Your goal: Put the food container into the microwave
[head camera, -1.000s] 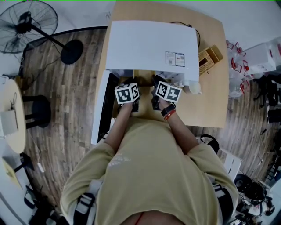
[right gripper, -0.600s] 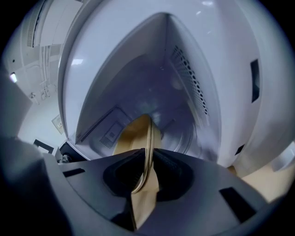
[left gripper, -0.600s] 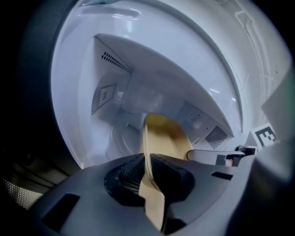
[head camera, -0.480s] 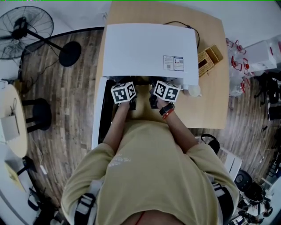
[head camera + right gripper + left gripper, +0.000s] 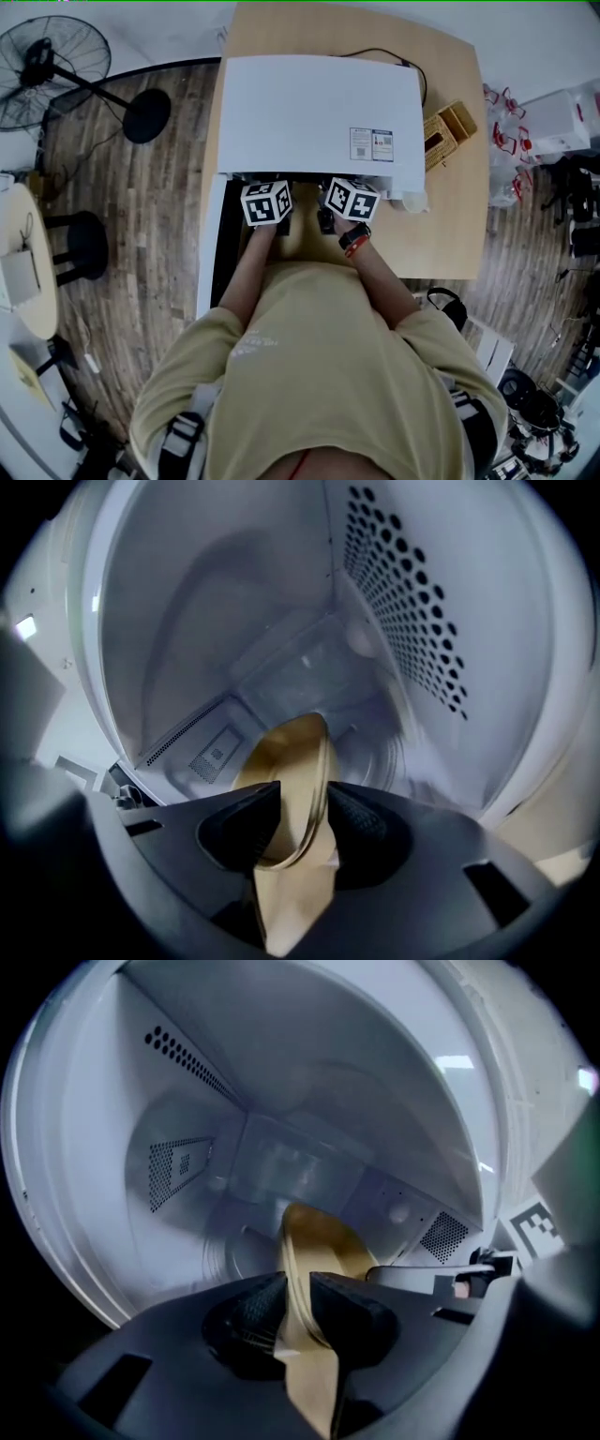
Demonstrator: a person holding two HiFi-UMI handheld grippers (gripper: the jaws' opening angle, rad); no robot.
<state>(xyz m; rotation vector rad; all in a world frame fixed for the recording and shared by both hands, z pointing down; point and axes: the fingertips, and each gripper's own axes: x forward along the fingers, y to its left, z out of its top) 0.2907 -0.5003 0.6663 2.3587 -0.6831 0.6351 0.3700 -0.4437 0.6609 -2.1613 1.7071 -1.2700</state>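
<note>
A tan food container (image 5: pixel 314 1241) is held from both sides, seen edge-on inside the white microwave cavity (image 5: pixel 281 1101). My left gripper (image 5: pixel 298 1312) is shut on its left rim. My right gripper (image 5: pixel 305 822) is shut on the container (image 5: pixel 291 761) at its right rim. In the head view the microwave (image 5: pixel 319 108) stands on a wooden table, with its door (image 5: pixel 214 244) swung open to the left. Both marker cubes sit at the oven's mouth, the left gripper (image 5: pixel 267 204) and the right gripper (image 5: pixel 352 199). The container itself is hidden there.
The glass turntable (image 5: pixel 234 1255) lies on the cavity floor under the container. Perforated vents (image 5: pixel 412 602) line the cavity's right wall. A wicker basket (image 5: pixel 446 127) and a white cup (image 5: pixel 412 199) stand right of the oven. A floor fan (image 5: pixel 66 56) stands far left.
Both grippers moved forward with the container, from in front of the open microwave to its mouth and into the cavity.
</note>
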